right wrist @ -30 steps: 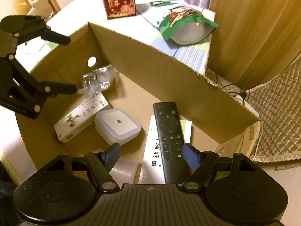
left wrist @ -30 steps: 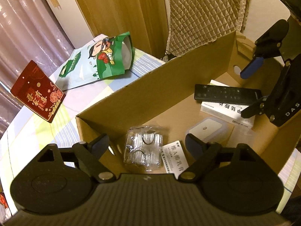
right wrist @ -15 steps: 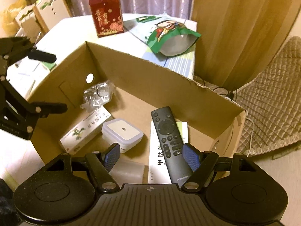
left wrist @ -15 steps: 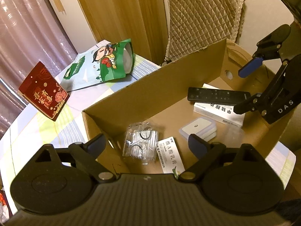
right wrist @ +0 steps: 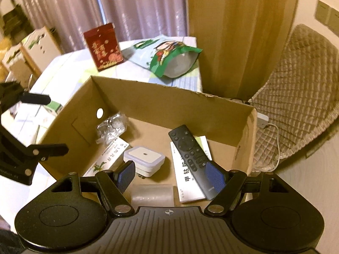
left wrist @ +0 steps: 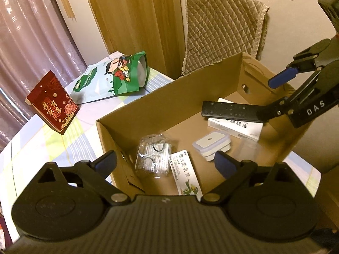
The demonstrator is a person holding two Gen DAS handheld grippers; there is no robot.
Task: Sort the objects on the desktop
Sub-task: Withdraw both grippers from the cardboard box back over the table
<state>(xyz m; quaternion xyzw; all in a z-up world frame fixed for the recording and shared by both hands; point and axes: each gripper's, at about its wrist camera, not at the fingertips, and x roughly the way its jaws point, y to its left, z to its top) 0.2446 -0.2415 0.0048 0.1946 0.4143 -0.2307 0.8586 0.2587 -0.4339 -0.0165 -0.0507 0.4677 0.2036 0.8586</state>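
Observation:
An open cardboard box [left wrist: 169, 97] [right wrist: 161, 97] stands on the table. Inside lie a black remote [left wrist: 231, 111] [right wrist: 190, 152] across a white carton [left wrist: 235, 127] [right wrist: 186, 175], a white lidded container [left wrist: 211, 144] [right wrist: 146, 158], a clear plastic packet [left wrist: 154, 156] [right wrist: 110, 129], a white-and-green medicine box [left wrist: 187, 177] [right wrist: 108, 156] and a bubble-wrap roll [right wrist: 152, 194]. My left gripper [left wrist: 165, 163] hovers open above the box's near end. My right gripper [right wrist: 169, 173] [left wrist: 273, 101] hangs open over the opposite end. Neither holds anything.
A red gift box [left wrist: 53, 103] [right wrist: 103, 46] and a green-and-white snack pouch [left wrist: 114, 78] [right wrist: 167, 59] sit on the checked tablecloth [left wrist: 53, 146] beyond the box. A quilted chair [left wrist: 224, 29] [right wrist: 296, 97] stands beside the table, curtains behind. White cartons [right wrist: 25, 57] are stacked far left.
Both grippers have risen and pulled back from the box, so its contents look smaller and lower. Both stay open. Nothing in the box has moved.

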